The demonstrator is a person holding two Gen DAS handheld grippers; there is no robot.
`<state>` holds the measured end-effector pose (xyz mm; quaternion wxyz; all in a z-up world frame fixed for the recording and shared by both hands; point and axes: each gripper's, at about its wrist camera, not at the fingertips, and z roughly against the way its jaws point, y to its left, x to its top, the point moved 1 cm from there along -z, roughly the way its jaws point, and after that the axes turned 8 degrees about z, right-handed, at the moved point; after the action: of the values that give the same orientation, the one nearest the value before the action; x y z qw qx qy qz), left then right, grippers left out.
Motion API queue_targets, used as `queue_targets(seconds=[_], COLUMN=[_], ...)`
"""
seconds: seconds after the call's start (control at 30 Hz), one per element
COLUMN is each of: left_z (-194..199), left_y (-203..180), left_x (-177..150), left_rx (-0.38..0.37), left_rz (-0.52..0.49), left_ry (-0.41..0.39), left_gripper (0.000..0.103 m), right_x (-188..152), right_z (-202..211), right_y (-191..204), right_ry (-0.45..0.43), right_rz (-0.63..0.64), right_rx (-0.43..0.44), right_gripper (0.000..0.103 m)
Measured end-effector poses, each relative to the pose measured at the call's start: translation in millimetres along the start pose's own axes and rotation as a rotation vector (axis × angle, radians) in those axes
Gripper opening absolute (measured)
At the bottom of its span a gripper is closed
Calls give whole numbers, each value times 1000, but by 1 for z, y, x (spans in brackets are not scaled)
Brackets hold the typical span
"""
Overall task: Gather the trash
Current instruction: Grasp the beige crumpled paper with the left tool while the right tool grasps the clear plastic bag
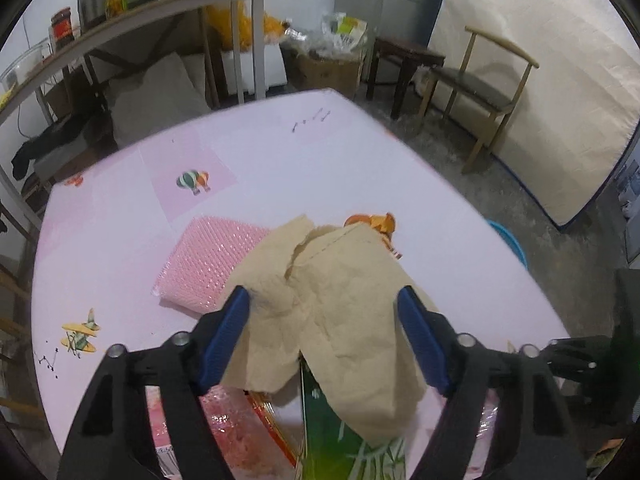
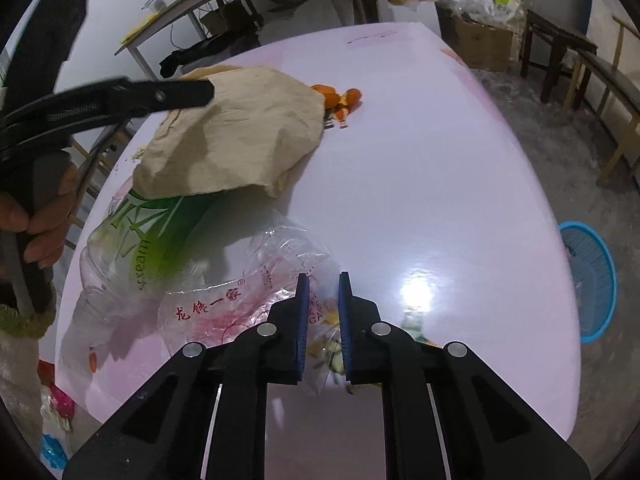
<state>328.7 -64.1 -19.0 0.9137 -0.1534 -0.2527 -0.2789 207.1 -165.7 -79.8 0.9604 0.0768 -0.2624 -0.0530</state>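
Here we see a crumpled beige paper towel [image 1: 328,312] lying between the wide-open jaws of our left gripper [image 1: 324,312]; the jaws stand on either side of it without pinching it. The towel is creased and torn along one edge, and its long axis runs away from the left gripper toward some orange peel [image 1: 372,222] at its far end. Its near end drapes over a green printed wrapper [image 2: 152,232]. A pink bubble mailer [image 1: 208,264] lies just beside it on the left. Our right gripper [image 2: 323,308] has its jaws nearly closed on a clear plastic bag [image 2: 256,296] with red print, at the near edge of the pink surface [image 2: 420,152]. To the right of the trash the surface is bare up to its rounded edge. A blue basket [image 2: 592,276] stands on the floor just past that edge.
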Motion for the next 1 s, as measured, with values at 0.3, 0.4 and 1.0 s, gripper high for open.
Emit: queue_targets(seconds=[0.3,0.4,1.0], left_z=[-1,4,50], left_y=[-7,-11,-22], left_x=[-3,-3,8], left_rx=[-29,-39,-103], left_rz=[2,2,17], left_ry=[-2,-13,-132], left_gripper=[39,23,5], right_x=[-8,-8,-13], right_z=[13,16,41], right_y=[-20,-24,-42], right_ry=[-20,-29,-100], right_rz=[-23,-35,-85], right_rx=[11,19,26], right_gripper=[8,7,2])
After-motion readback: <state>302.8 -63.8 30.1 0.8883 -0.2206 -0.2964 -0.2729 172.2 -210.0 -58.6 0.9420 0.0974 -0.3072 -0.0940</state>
